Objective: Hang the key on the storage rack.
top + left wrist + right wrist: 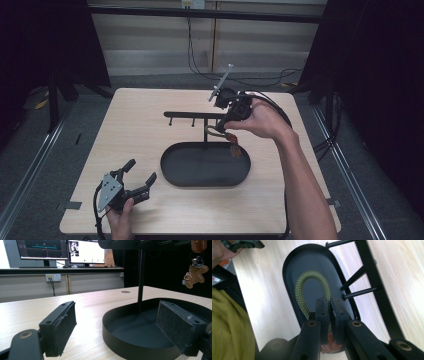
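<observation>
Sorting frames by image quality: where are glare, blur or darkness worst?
High view: dim, black surroundings. Left gripper view: bright computer monitors wash out; near black jaws soft. Right gripper view: glare streaks on the pale wooden table; braided olive-green cord loop sharp.

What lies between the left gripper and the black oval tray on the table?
Bare wooden tabletop alone separates the left gripper from the black oval tray, seen in the high view.

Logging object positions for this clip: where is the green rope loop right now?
The green rope loop is pinched in the right gripper, held above the black oval tray beside the stand's pegs; in the high view it hangs under the right hand.
</observation>
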The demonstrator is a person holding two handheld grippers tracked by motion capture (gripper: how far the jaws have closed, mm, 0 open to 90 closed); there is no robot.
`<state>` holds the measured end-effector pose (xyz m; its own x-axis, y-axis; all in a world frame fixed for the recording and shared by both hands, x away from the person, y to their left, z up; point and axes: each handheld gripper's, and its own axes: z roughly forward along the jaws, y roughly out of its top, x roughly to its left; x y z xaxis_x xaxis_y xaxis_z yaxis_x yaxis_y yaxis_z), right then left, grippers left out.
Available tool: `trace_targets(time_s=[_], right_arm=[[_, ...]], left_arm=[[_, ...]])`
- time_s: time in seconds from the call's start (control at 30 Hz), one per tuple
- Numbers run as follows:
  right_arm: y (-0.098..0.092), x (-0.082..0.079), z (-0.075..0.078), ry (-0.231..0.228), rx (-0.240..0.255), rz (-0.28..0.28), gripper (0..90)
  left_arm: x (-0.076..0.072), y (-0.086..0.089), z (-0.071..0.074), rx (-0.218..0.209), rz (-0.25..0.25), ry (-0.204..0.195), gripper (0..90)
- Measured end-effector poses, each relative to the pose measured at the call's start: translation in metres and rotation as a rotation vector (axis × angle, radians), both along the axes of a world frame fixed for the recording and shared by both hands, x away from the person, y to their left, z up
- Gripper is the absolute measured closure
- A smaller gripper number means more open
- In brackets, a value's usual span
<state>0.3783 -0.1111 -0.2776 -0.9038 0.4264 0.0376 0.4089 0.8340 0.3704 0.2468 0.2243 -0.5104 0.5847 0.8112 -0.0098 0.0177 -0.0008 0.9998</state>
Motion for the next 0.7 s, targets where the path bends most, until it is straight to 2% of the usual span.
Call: trace_targets(time_s=[0.3,0.53,0.7], right_arm=[[-0.003,0.013,0.000,0.005,0.009,-0.031,85.2],[-0.007,0.019,-0.002,0.013,-0.009,-0.064,85.2],[-0.003,0.022,-0.005,-0.005,-0.023,-0.066,85.1]], left_arm=[[0.000,0.000,0.000,0.000,0.000,0.000,15.8],[0.000,0.000,0.000,0.001,0.000,-0.001,15.7],[0.000,0.000,0.000,-0.002,0.001,-0.003,15.8]])
